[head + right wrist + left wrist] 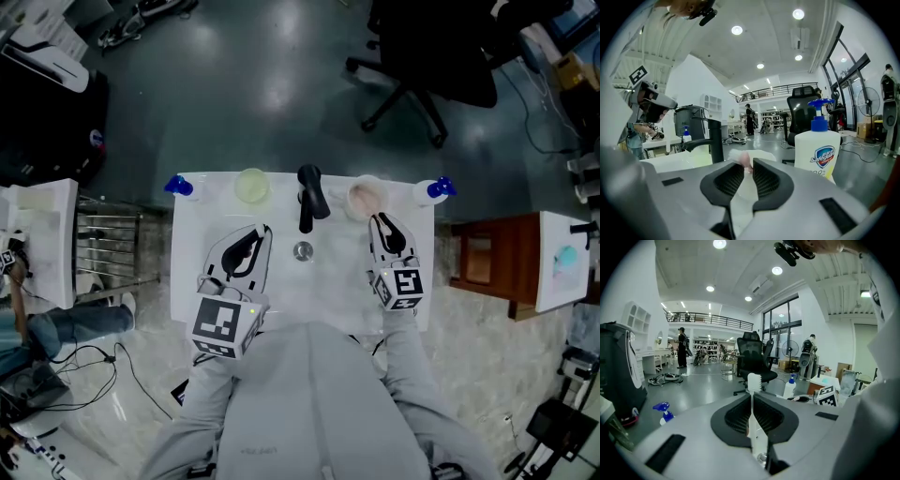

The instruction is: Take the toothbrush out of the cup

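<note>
My left gripper (258, 234) hovers over the left half of the white sink (314, 292), shut on a white toothbrush (753, 420). The brush stands upright between the jaws with its bristle head (754, 382) above the tips. My right gripper (379, 221) reaches to the near side of a pale pink cup (366, 197) at the sink's back right. In the right gripper view its jaws (746, 167) stand close together, pinching a pink bit of that cup (761, 154). What the pinched part is stays unclear. A yellow-green cup (251, 185) stands at the back left.
A black faucet (309, 195) rises at the back centre, above the drain (302, 250). A blue-capped soap bottle (816, 147) stands right of the pink cup, and a second blue-capped bottle (180, 187) is at the back left corner. A black office chair (422, 66) stands beyond the sink.
</note>
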`<state>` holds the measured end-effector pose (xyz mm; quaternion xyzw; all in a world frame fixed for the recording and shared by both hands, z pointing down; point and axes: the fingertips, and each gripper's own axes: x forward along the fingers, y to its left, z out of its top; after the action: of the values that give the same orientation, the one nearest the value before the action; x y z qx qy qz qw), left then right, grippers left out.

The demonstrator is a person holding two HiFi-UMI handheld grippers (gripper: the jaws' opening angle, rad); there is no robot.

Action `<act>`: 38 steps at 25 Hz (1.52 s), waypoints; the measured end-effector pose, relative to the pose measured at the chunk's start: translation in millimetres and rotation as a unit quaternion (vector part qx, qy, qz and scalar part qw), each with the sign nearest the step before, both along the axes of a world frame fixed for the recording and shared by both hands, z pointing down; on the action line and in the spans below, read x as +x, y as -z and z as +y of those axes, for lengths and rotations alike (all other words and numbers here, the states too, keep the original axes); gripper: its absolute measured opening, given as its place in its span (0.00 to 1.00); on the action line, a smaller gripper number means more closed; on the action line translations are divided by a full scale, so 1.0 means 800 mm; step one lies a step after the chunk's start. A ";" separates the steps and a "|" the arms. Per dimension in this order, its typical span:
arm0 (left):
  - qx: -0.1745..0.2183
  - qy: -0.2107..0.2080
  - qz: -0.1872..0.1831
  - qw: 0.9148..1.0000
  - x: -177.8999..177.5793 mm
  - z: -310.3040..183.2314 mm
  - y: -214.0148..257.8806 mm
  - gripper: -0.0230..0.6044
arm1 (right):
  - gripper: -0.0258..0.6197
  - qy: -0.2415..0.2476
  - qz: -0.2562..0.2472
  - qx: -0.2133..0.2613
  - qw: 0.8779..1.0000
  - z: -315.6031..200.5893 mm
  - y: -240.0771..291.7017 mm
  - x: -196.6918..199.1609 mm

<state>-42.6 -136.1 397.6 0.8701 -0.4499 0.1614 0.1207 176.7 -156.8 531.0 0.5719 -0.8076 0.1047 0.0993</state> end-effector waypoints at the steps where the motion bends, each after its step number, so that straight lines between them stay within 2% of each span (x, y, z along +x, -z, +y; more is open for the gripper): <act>1: 0.000 0.000 0.000 1.000 0.000 0.000 0.000 0.09 | 0.14 -0.001 0.001 0.001 1.000 0.000 0.001 0.000; 4: 0.001 -0.002 0.000 1.000 0.002 0.000 0.000 0.09 | 0.10 -0.004 0.005 0.004 1.000 -0.001 0.004 0.002; 18: 0.023 -0.006 0.005 1.000 0.004 0.001 0.019 0.09 | 0.09 0.000 0.013 0.032 0.999 0.001 0.061 0.002; 28: 0.052 -0.016 0.011 0.998 0.003 0.012 0.045 0.09 | 0.10 0.020 -0.001 0.063 0.998 0.014 0.148 -0.012; 38: 0.063 -0.028 0.014 0.997 -0.001 0.032 0.056 0.09 | 0.10 0.055 0.000 0.083 0.995 0.067 0.223 -0.035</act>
<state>-43.2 -110.9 353.1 0.8905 -0.4327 0.1236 0.0671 148.6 -103.0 352.8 0.5327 -0.8438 0.0319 0.0569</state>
